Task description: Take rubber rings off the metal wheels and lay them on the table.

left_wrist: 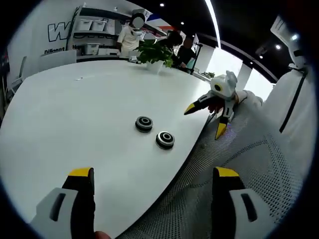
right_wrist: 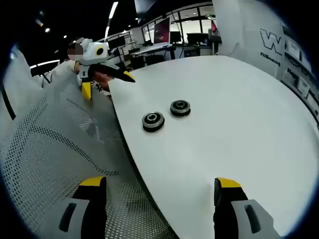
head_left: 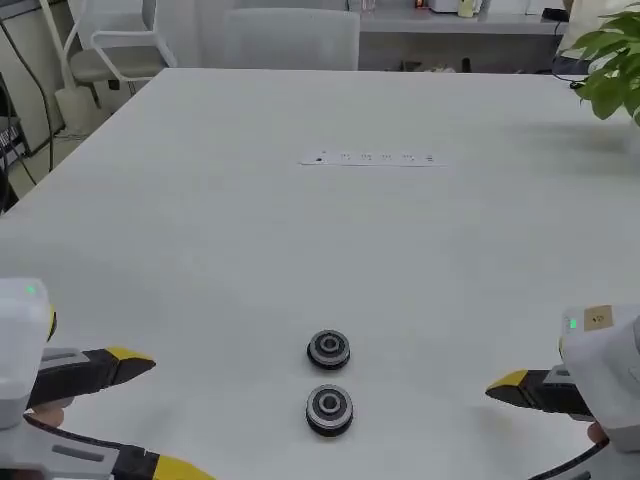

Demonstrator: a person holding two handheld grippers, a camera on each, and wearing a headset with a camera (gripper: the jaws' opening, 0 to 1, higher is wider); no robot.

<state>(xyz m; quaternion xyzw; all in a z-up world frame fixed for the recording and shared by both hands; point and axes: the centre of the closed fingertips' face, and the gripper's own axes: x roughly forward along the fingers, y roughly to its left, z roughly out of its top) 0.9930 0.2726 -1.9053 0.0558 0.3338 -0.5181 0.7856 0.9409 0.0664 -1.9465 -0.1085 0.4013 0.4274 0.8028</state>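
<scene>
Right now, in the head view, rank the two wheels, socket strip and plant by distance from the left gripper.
1. Near wheel and far wheel, centre front: too close to call.
2. Socket strip, mid-table.
3. Plant, far right corner.

Your worktop (head_left: 300, 230) is evenly lit by ceiling strip lights (left_wrist: 213, 20); shadows are soft, and the gripper views warp at their edges.

On the table (head_left: 300, 230), far wheel (head_left: 329, 349) just behind near wheel (head_left: 329, 410), between left gripper (head_left: 165, 415) and right gripper (right_wrist: 159, 182).
</scene>
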